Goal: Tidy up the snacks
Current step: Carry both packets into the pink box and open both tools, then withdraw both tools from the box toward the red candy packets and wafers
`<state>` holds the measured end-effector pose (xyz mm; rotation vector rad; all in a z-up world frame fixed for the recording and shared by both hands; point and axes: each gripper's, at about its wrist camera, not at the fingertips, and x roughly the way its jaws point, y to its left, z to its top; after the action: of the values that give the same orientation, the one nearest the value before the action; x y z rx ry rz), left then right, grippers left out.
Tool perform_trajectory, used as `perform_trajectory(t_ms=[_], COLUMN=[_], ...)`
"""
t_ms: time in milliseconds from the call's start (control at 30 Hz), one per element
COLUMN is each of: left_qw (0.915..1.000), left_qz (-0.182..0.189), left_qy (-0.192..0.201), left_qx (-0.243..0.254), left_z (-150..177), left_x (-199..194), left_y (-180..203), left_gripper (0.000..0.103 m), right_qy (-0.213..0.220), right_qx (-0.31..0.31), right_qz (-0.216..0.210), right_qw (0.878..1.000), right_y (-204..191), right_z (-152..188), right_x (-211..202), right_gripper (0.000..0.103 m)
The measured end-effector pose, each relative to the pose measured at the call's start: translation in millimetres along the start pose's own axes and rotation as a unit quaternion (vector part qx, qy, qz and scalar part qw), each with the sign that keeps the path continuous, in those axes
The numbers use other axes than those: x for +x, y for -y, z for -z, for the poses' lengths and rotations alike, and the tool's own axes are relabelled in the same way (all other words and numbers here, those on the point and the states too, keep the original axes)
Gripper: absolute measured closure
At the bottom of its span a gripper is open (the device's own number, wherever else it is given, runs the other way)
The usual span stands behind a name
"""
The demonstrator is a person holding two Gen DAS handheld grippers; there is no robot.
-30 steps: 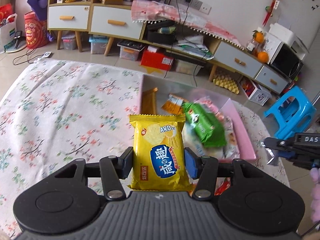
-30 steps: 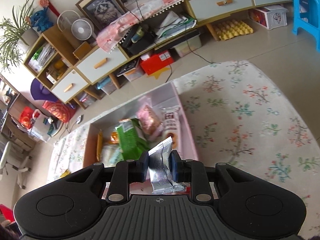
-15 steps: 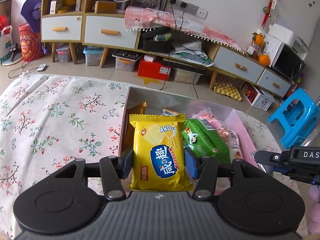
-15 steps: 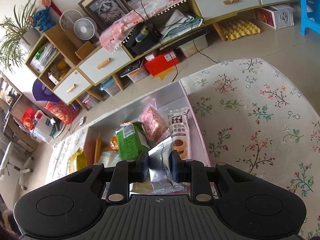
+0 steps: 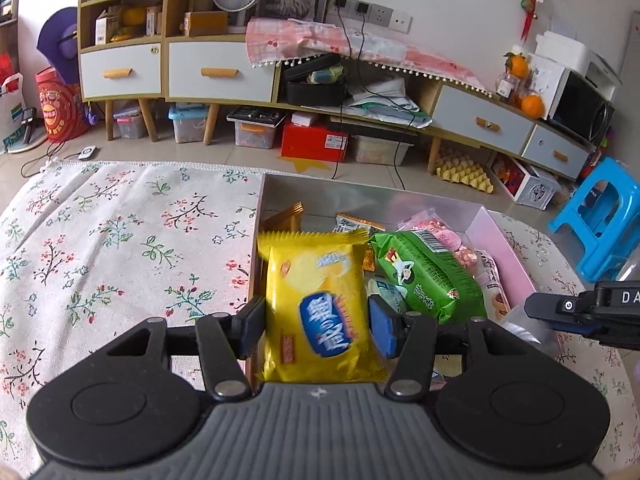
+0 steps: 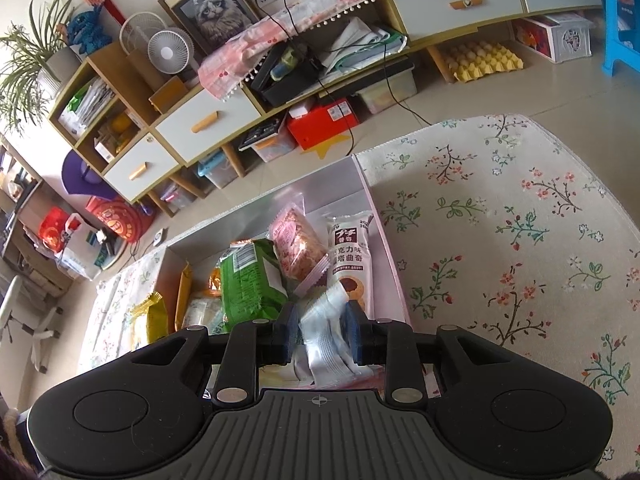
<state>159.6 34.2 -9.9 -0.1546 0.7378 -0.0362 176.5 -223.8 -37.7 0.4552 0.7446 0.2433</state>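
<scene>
A yellow biscuit pack [image 5: 316, 292] stands between the pads of my left gripper [image 5: 316, 320], above the left end of the pink box [image 5: 508, 240]. The jaws are opening, and the pack looks blurred and loose. In the right wrist view, a silver packet [image 6: 326, 340] leans between the pads of my right gripper [image 6: 322, 320], over the near right part of the box [image 6: 386, 248]. Those jaws are opening too, with a gap at the left pad. The yellow pack [image 6: 148, 320] shows at the far left.
Inside the box lie a green pack [image 5: 428, 276], a pink pack [image 6: 296, 244], a white cookie pack [image 6: 352, 256] and orange packets [image 5: 288, 216]. The box sits on a flowered cloth [image 5: 120, 248]. A blue stool [image 5: 600, 216] and low cabinets [image 5: 220, 72] stand beyond the table.
Both grippers came forward and down over the box, then stopped. Both pairs of jaws have spread a little. The yellow pack is now blurred, and the silver packet has tilted free of the left pad.
</scene>
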Motion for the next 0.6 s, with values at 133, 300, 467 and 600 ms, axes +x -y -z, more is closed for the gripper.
perform_trajectory(t_ms=[133,300,467,600], left_qw=[1.0000,0.9999,0.9995,0.9994], left_qz=[0.006,0.016,0.019,0.015], left_qy=[0.003,-0.002,-0.007,-0.022], left_qx=[-0.001,0.001,0.024,0.024], left_z=[-1.5,-2.2,0.0,6.1], left_x=[-3.7,-9.1,-20.0,-29.9], left_y=[1.6,4.4,9.7,8.9], left_gripper=[0.033,0.023,0.015,0.012], right_qy=[-0.006,-0.002,0.007,-0.001], right_qx=[0.000,-0.002,-0.001,-0.011], right_qz=[-0.008,-0.009,-0.008,-0.010], right_qw=[1.000,1.000,1.000,1.000], right_y=[0.1,0.7,1.2,-1.6], right_z=[-0.6,-1.4,-1.6,2.4], right_x=[-2.3,-11.2,-25.1,-35.4], right_gripper=[0.050,0.046,0.037,0.030])
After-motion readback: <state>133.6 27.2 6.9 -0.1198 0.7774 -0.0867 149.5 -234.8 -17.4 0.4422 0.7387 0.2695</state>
